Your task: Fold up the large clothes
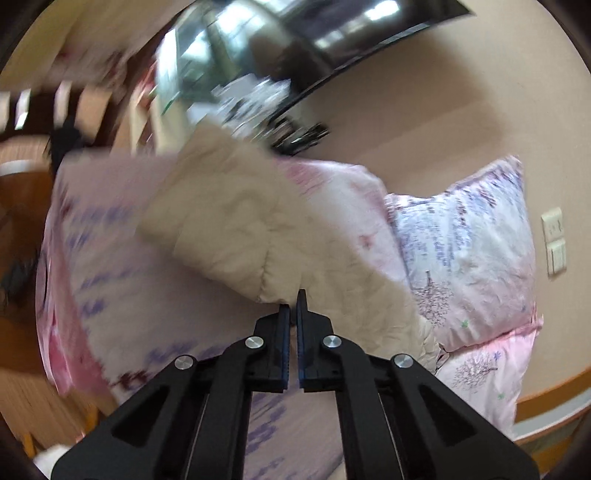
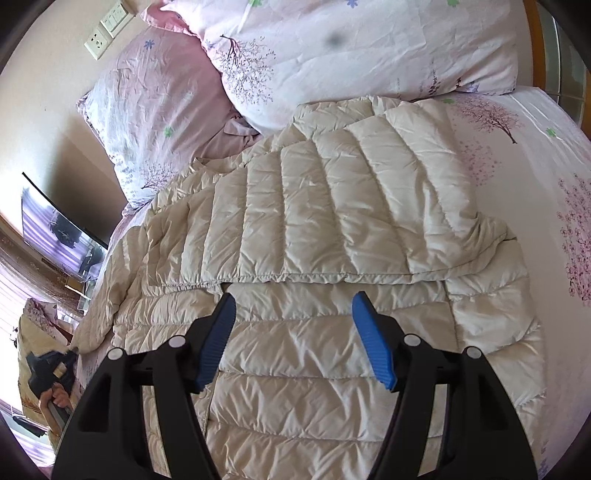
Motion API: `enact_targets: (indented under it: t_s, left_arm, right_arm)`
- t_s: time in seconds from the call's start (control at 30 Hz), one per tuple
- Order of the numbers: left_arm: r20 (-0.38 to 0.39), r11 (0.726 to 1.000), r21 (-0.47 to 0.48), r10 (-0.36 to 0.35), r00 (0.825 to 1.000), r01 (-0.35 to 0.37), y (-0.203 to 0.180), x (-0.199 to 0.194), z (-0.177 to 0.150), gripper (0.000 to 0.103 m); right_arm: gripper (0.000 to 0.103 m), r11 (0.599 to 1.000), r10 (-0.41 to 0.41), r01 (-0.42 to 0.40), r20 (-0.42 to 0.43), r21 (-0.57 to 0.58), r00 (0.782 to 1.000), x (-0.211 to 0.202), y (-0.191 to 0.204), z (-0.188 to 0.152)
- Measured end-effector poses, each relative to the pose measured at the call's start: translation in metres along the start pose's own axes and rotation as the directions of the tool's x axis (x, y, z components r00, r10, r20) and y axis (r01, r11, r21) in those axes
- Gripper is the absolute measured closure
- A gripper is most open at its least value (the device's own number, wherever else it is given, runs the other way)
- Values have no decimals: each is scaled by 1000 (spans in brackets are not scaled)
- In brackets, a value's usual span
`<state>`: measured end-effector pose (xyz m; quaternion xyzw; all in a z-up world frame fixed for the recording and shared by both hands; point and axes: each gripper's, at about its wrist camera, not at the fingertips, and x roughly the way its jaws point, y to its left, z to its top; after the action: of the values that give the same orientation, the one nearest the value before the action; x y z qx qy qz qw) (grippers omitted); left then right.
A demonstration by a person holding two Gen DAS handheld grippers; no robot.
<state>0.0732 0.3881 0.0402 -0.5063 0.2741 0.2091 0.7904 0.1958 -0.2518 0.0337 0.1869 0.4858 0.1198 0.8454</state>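
A cream quilted down jacket [image 2: 314,240] lies spread across the bed [image 2: 535,155], on a sheet printed with pink blossom trees; one part of it is folded over, its elastic hem running crosswise just ahead of the right gripper [image 2: 293,306]. That gripper hangs above the jacket with its blue-padded fingers [image 2: 373,339] well apart, holding nothing. Two floral pillows [image 2: 332,48] sit at the head of the bed, the jacket's far edge reaching up against them; a socket and switches [image 2: 107,29] are set in the wall beside them.

The left gripper [image 1: 294,306] has its fingers drawn close together at the edge of a lifted, puffy section of the jacket [image 1: 258,221]; the picture from that side is smeared, so I cannot tell whether cloth is actually pinched between them. That section rises off the pink bedding toward a dark television [image 1: 295,48] on the beige wall; a pillow [image 1: 469,243] stands to its right.
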Motion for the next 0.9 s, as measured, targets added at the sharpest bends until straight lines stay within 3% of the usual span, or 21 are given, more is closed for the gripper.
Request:
enact_targets:
  t_s: [0.17,0.33,0.5,0.67,0.83,0.9]
  left_arm:
    - [54,973,226,-67,996,53,-82,-8,8,102]
    - [22,883,443,-185,982,156,-176,-8,-19,102]
    - [-105,761,591,-256,961,267,-244,6,-74,102]
    - [-239,652,666,-275,931,363,-284,21,-133,102]
    - [-402,546,712,-200,894,442,-297,53,-211,102]
    - [-455,523,717,-150,878,461,-291,70,-242,102]
  right_arm:
    - [35,1000,-6,7,24,-4,1000,-8,-5,1]
    - [35,1000,-14,13,40,12,999,-15,-15,1]
    - [34,999,-26,25,50,33,998,-19,-26,1]
    - [34,999,-35,33,54,40,998,-21,-31,2]
    - [34,999,-39,38,54,24,998,-18,-27,9]
    - [34,999,-37,36,51,24,998,-15,-25,13]
